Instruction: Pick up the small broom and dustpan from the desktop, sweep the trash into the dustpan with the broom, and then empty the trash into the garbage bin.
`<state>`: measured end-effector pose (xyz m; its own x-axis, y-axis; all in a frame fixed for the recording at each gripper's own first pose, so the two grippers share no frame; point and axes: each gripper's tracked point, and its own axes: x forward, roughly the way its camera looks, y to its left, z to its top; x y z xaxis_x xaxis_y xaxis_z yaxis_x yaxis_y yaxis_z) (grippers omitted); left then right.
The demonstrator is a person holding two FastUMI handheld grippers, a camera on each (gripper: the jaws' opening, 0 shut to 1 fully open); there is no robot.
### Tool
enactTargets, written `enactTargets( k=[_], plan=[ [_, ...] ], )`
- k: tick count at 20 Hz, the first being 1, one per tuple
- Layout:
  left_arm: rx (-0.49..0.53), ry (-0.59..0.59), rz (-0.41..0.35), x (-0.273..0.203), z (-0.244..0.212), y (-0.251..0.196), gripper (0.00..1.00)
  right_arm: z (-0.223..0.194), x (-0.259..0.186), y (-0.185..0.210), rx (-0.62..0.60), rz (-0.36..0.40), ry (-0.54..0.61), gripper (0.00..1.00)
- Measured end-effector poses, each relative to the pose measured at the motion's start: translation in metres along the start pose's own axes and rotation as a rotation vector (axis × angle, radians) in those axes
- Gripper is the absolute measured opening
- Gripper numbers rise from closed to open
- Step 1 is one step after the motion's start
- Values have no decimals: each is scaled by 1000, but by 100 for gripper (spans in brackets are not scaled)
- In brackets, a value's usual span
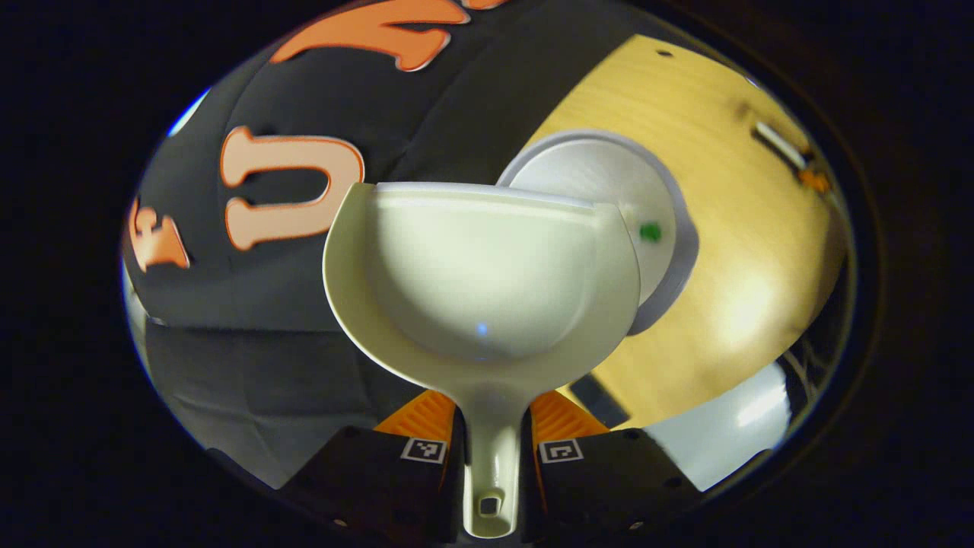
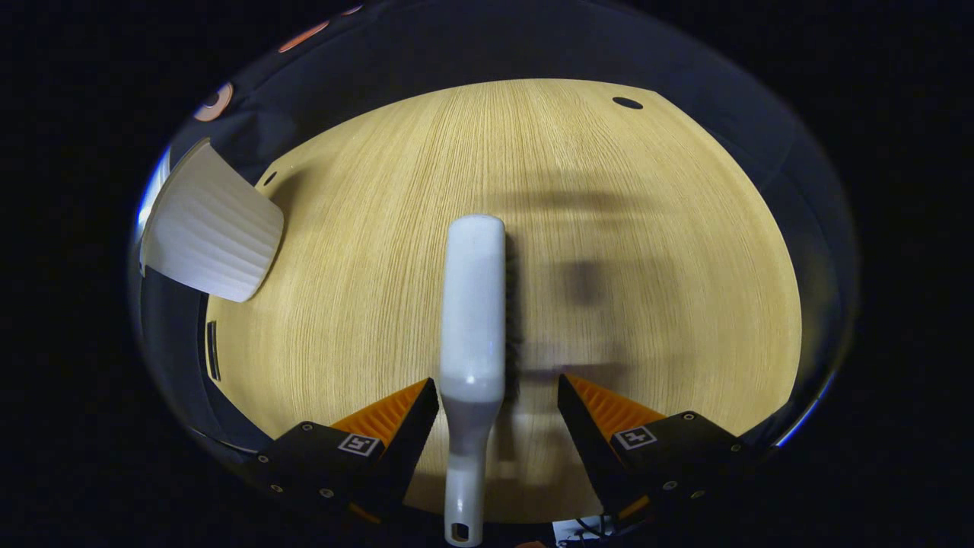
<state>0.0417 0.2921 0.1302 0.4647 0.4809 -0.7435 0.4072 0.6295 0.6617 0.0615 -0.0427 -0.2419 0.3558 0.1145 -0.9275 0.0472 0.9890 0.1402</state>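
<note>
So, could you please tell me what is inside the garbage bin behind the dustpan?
One small green piece lies inside the white garbage bin. The dustpan, held up in front, covers the bin's left and lower part.

- Light is warm and comes from above; the desk [image 2: 609,251] is brightly lit, the surroundings dark.
- In the left gripper view a pale glare patch sits on the desk, and a small glint on the dustpan [image 1: 487,289].
- In the right gripper view soft, smeared shadows lie on the desk right of the broom [image 2: 473,304].
- Fisheye bending curves the desk edges; rims look dim and soft.
- The bin [image 2: 209,232] is slightly blurred.
</note>
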Motion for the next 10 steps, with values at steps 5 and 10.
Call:
enactTargets(
  k=[5,10],
  plan=[
    [-326,-200,-281,-35,57,-103,30,13,-9,-2,19,-9,-45,96],
    [-538,-252,-627,-77,107,-212,30,14,-16,-8,12,-14,-51,95]
  ],
)
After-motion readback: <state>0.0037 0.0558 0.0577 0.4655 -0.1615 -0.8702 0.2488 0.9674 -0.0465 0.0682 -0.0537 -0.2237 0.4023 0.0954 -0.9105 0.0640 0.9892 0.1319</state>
